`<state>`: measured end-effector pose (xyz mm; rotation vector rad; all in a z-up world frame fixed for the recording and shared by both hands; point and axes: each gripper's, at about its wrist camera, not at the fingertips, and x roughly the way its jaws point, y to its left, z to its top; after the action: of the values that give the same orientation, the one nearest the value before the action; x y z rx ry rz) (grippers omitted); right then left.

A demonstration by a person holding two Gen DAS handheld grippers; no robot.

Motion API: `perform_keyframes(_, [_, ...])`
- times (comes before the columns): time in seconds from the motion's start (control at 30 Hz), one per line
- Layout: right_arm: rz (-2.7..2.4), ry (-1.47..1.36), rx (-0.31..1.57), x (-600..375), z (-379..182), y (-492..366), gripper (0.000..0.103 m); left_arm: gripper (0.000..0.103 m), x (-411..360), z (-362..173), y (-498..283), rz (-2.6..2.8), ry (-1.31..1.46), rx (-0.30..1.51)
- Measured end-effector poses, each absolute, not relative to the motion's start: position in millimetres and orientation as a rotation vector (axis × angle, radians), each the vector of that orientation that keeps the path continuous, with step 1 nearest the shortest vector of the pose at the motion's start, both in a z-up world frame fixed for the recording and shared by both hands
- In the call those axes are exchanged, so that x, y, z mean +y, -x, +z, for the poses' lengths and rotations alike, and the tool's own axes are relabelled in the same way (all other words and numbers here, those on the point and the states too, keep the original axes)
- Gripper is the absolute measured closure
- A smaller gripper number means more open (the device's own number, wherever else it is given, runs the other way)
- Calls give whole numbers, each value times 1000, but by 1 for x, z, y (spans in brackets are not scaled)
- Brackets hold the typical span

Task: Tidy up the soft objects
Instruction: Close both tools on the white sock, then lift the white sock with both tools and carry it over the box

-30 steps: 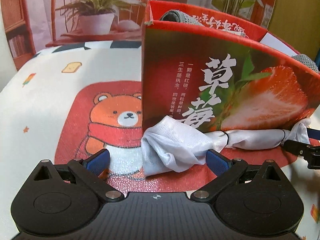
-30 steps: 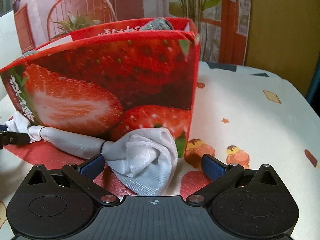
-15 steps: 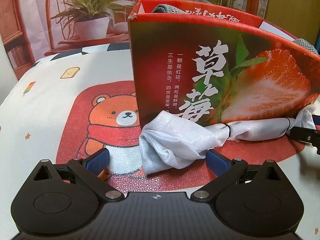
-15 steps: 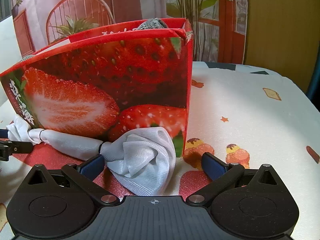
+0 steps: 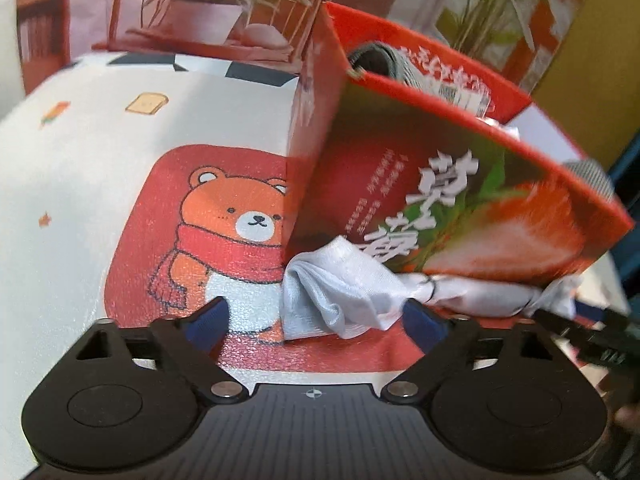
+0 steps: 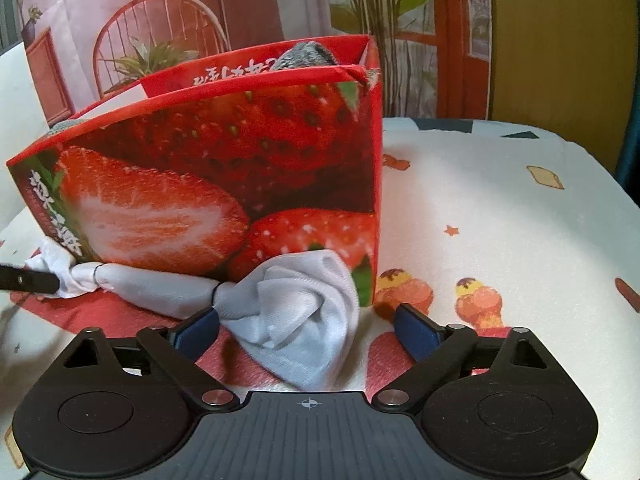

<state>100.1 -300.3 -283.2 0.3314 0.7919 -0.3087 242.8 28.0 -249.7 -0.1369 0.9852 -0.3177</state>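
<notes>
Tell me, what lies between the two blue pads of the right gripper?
In the right wrist view, one flared end of the white cloth bundle lies between the right gripper's pads, which have just been closing.

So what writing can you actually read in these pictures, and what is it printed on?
"草莓": big white characters on the front of the red strawberry box.
Small white columns beside them: too blurred to read.
White characters inside the box's back wall: partly hidden, unreadable.
Tablecloth: pictures only, no words.
</notes>
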Motion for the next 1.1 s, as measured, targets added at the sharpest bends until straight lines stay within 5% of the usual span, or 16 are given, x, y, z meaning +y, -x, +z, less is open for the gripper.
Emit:
perform_keyframes(0.17, [-270, -397, 797, -299, -277, -102, 23, 31, 25, -248, -247, -331, 145, 985])
perform_keyframes(0.33, [-268, -421, 796, -300, -277, -104, 22, 41, 8, -251, -242, -366, 57, 979])
perform_keyframes(0.47, [-264, -424, 794, -301, -277, -105, 23, 72, 8, -250, -238, -369, 33, 971])
perform_keyframes(0.6, [-257, -467, 791, -304, -275, -101, 47, 85, 7, -241, -225, -338, -49, 920])
perform_keyframes(0.87, [-219, -493, 757, -302, -254, -83, 89, 92, 10, -211, -199, -382, -60, 819])
perform_keyframes(1.1, [-208, -478, 633, -309, -212, -59, 93, 93, 12, -177, -178, -426, -16, 695])
